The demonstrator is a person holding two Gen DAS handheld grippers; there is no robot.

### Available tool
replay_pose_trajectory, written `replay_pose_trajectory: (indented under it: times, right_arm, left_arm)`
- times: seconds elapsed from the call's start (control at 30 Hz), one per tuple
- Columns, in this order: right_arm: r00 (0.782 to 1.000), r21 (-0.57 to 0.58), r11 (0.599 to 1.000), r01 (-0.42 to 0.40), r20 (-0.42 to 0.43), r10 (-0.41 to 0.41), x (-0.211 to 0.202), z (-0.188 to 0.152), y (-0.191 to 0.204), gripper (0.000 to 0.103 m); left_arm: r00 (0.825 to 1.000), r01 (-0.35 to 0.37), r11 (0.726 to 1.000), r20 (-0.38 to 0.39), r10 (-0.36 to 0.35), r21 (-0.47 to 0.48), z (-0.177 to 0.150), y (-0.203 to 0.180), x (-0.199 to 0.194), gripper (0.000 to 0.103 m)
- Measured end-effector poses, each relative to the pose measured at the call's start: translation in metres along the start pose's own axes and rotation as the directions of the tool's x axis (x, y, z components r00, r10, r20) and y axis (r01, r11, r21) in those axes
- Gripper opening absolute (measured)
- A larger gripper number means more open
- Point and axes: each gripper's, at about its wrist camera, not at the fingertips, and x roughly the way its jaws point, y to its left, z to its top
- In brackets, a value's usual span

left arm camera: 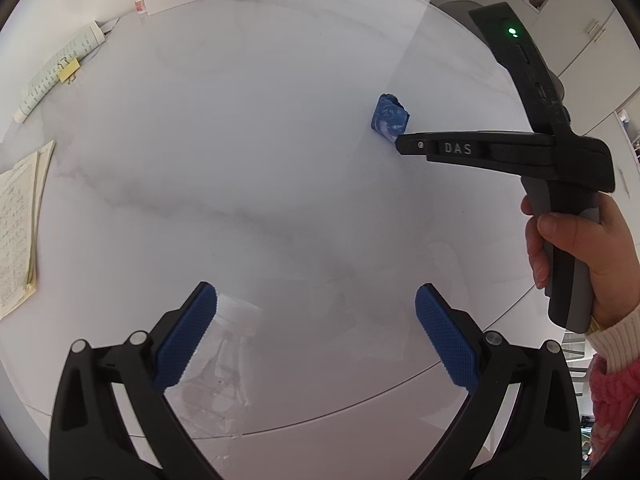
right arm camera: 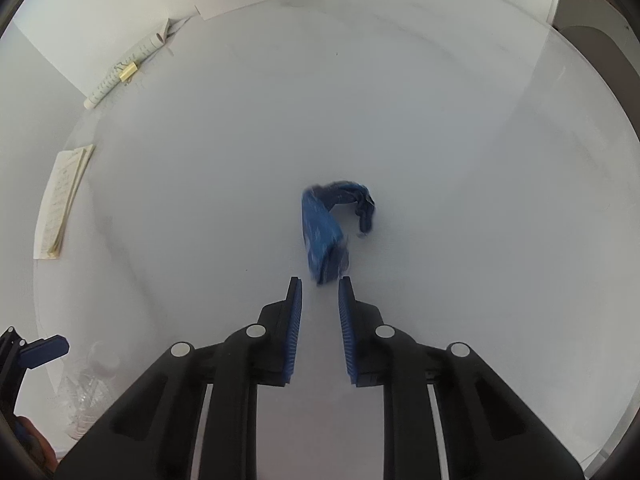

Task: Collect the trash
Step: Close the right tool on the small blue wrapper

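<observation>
Your right claw (right arm camera: 320, 280) stood partly open, its blue pads a narrow gap apart with nothing between them. Straight ahead of its tips, just beyond them and not yet between the pads, lay the crumpled blue wrapper (right arm camera: 326, 232) on the white desk (right arm camera: 480, 200). The wrapper's thicker part ran roughly in line with the claw, pointing back toward the gap, while a thinner tail curled off to the right at the far end. In my judgement that near end was what you would close on, since it already faced the opening; whether the tips touched it I could not tell.

Your left claw (left arm camera: 316, 308) was wide open and empty, held low near the desk's front edge with a clear plastic bottle (left arm camera: 224, 352) lying just under and beside its left pad. From that side the wrapper (left arm camera: 389, 120) sat well away, up and to the right, so your right hand (left arm camera: 576, 256) was plainly the nearer one for it.
</observation>
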Motion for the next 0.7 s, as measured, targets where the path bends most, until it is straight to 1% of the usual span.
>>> replay_pose_trajectory:
  times: [0.13, 0.17, 0.2, 0.23, 0.27, 0.3, 0.33, 0.47, 0.57, 0.7]
  right_arm:
    - [1.000, 0.022, 1.000, -0.003, 0.022, 0.002, -0.012, -0.008, 0.003, 0.020]
    - [1.000, 0.028, 1.000, -0.012, 0.023, 0.011, -0.013, -0.008, 0.002, 0.024]
    - [0.999, 0.039, 0.999, -0.031, 0.025, 0.030, -0.015, -0.008, 0.001, 0.033]
    - [0.999, 0.043, 0.999, -0.032, 0.033, 0.030, -0.016, -0.007, 0.001, 0.059]
    - [0.999, 0.042, 0.999, -0.018, 0.051, 0.016, -0.019, -0.004, 0.002, 0.076]
    - [0.997, 0.030, 1.000, 0.008, 0.073, -0.010, -0.022, -0.001, 0.003, 0.079]
    - [0.997, 0.012, 1.000, 0.023, 0.080, -0.023, -0.023, 0.003, 0.004, 0.080]
    - [0.998, -0.052, 0.998, 0.023, 0.060, -0.020, -0.013, 0.022, 0.006, 0.080]
    - [0.999, -0.112, 0.993, 0.025, 0.036, -0.021, 0.003, 0.036, 0.009, 0.080]
    - [1.000, -0.163, 0.986, 0.028, 0.008, -0.027, 0.022, 0.044, 0.012, 0.080]
  left_arm:
    - [1.000, 0.002, 1.000, 0.015, -0.002, 0.002, -0.003, 0.007, -0.008, 0.095]
    - [1.000, 0.002, 1.000, 0.019, -0.002, 0.000, -0.004, 0.009, -0.011, 0.095]
    - [1.000, 0.005, 1.000, 0.022, -0.005, -0.001, -0.003, 0.011, -0.011, 0.095]
    - [1.000, 0.008, 1.000, 0.027, -0.008, -0.003, -0.003, 0.013, -0.013, 0.095]
    - [0.999, 0.009, 1.000, 0.033, -0.009, -0.005, -0.004, 0.015, -0.015, 0.095]
    - [0.999, 0.008, 1.000, 0.037, -0.008, -0.007, -0.004, 0.017, -0.016, 0.095]
    - [0.999, 0.008, 1.000, 0.038, -0.007, -0.009, -0.004, 0.018, -0.016, 0.095]
    - [0.999, 0.017, 0.999, 0.038, -0.016, -0.027, -0.008, 0.022, -0.016, 0.095]
    - [0.999, 0.012, 0.999, 0.041, -0.010, -0.034, -0.006, 0.023, -0.015, 0.095]
    - [0.999, 0.015, 0.998, 0.038, -0.013, -0.054, -0.001, 0.026, -0.011, 0.095]
